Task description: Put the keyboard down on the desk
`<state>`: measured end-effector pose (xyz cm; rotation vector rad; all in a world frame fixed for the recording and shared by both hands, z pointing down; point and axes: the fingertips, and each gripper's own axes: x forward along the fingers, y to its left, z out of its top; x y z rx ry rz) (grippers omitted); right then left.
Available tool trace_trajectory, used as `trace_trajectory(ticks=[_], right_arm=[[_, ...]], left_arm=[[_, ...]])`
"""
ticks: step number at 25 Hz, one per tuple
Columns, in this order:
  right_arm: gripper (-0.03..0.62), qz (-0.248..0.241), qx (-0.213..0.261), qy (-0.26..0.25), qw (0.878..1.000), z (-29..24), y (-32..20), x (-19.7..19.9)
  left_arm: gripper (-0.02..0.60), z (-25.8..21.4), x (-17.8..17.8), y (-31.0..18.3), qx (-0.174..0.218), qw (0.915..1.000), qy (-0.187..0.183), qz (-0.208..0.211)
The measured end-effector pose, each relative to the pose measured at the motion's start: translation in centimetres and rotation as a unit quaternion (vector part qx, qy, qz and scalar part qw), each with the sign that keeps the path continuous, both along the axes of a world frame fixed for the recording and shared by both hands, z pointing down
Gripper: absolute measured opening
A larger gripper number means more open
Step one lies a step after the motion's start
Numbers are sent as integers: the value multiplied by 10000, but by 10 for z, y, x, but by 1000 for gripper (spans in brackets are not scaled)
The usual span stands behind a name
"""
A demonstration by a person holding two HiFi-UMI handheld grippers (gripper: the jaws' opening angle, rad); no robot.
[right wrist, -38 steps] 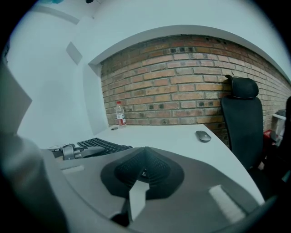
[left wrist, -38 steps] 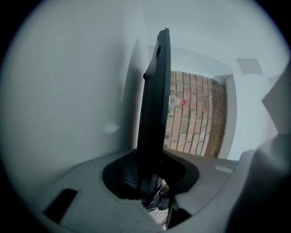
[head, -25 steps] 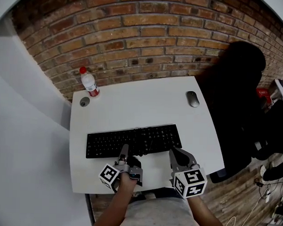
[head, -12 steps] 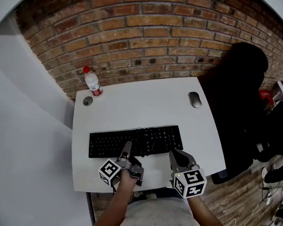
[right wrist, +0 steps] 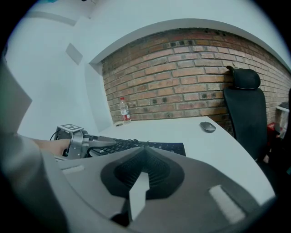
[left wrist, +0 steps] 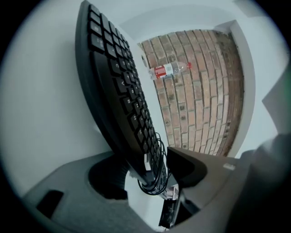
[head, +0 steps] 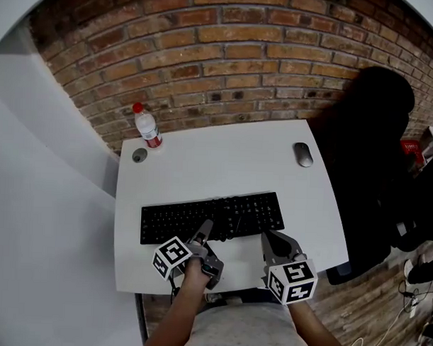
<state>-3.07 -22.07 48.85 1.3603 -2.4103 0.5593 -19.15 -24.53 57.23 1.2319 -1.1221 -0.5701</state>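
Far ahead of the left gripper (head: 206,236) and off to its left: a water bottle (head: 147,126), upright near the back of the desk (head: 224,165).

At the left gripper itself: spread wide, having just been opening. Straddles the near long edge of the keyboard (head: 211,217) with neither pad pressing on it, so no grip. Also between those jaws: a loop of thin black cable (left wrist: 157,179).

From the left gripper's tips across to just ahead of the right gripper (head: 276,243): the keyboard, flat on the desk, keys up. Looks set down already.

Probably light and stiff enough to lift by one edge. Long, though, so likely to swing or tip if held at a single end. Best taken along the near edge with both grippers well apart, clear of keys and cable.

At the right gripper: pinched together on nothing, just short of the keyboard's near right corner.

Well beyond the right gripper, slightly to its right: a mouse (head: 303,154).
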Motion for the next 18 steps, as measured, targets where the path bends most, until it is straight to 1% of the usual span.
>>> trace_trajectory(ticks=[6, 9, 11, 14, 18], right_arm=[[9, -54, -9, -28, 10000, 2, -1, -3], [9, -90, -4, -45, 9999, 3, -2, -4], [9, -107, -8, -55, 9999, 2, -2, -5], [9, -128, -17, -68, 9999, 2, -2, -7], [9, -164, -30, -74, 9998, 3, -2, -9]], left_arm=[[247, 3, 6, 3, -179, 9974, -369, 601], [245, 5, 9, 5, -265, 9946, -469, 889], [239, 6, 10, 7, -324, 9917, -594, 1094], [233, 6, 12, 11, -382, 9851, -872, 1431], [229, 8, 13, 14, -462, 9778, -1134, 1703]])
